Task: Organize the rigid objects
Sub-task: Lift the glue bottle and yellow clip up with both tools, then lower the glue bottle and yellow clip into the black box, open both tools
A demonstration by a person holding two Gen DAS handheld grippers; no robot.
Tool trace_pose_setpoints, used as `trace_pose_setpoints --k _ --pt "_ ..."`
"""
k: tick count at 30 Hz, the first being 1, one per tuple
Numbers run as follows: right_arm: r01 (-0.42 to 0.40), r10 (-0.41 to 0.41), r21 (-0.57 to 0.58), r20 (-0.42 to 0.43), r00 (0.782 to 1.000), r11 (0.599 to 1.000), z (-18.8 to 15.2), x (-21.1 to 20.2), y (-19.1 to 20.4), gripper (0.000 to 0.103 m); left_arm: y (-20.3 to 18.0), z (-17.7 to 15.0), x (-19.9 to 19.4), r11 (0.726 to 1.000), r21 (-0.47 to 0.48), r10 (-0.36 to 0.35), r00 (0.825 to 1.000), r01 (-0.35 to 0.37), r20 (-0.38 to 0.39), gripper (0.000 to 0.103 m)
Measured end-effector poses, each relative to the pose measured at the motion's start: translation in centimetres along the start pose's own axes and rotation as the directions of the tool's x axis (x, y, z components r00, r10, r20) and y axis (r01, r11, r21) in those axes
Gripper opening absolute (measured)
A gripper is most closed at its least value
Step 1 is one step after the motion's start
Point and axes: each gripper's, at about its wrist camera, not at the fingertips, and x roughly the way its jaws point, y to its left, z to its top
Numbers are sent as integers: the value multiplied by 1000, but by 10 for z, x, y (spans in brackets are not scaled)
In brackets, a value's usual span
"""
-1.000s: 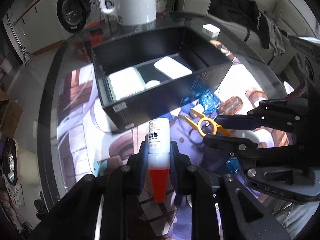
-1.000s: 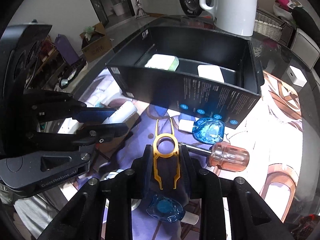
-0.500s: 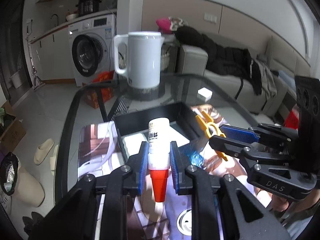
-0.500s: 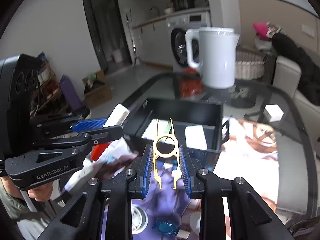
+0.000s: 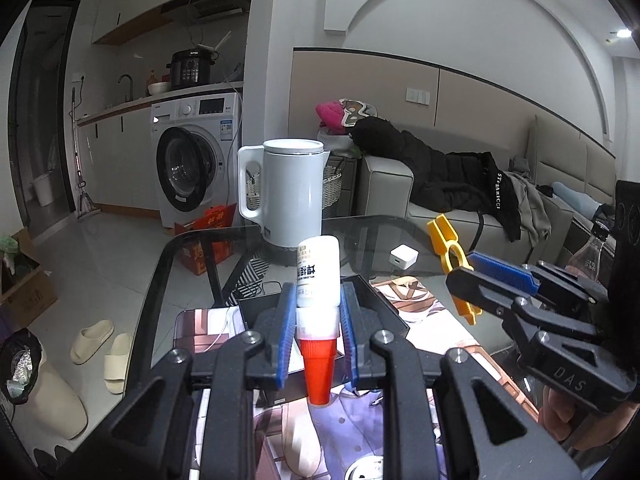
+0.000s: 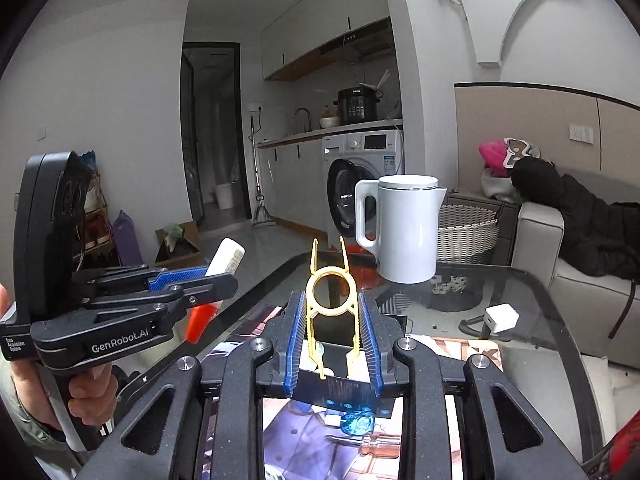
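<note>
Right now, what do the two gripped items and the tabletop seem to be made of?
Bottle in the left gripper: opaque white plastic, by its look, with a printed label and a matte red cone cap. Yellow clip in the right gripper: thin moulded plastic, slightly translucent at the legs. Tabletop: smoked glass; floor and cables show through it.

Matte black linkages with silver screws; ribbed blue pads (image 5: pixel 285 332) lining each claw. White "GenRobot.AI" lettering on left claw (image 6: pixel 192 280), raised "DAS" on right claw (image 5: pixel 486 280). Bare-skinned hand (image 6: pixel 90 394) on grip.
</note>
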Motion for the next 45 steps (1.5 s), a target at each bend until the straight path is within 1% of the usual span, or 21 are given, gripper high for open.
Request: trace_pose_setpoints --k 9,16,26,31,34,39,42,45 --pt "-4 4 4 7 1000 1000 4 1 -2 26 -1 5 5 1000 -15 1 1000 -1 21 19" --pt "4 -4 -4 25 1000 1000 8 7 0 26 8 12 21 997 -77 -2 1000 2 2 19" --pt "56 -58 43 56 997 998 25 23 -14 27 15 16 47 992 -124 8 1000 -9 -9 19" --pt "79 -81 32 56 995 996 31 35 -20 26 18 18 59 991 -134 4 1000 -5 -10 19" --pt "84 -85 30 30 996 996 30 44 -22 26 20 18 67 990 -143 7 1000 -10 -25 19" --pt "84 -83 38 -31 996 996 27 65 -31 26 21 15 89 989 -144 8 997 -20 -83 19" --pt "63 -59 29 -110 992 998 22 87 -35 26 18 8 108 992 -127 4 988 -24 -156 19" --pt "51 -41 45 -196 980 998 16 109 -39 26 16 -1 126 992 -126 -6 971 -25 -240 19"
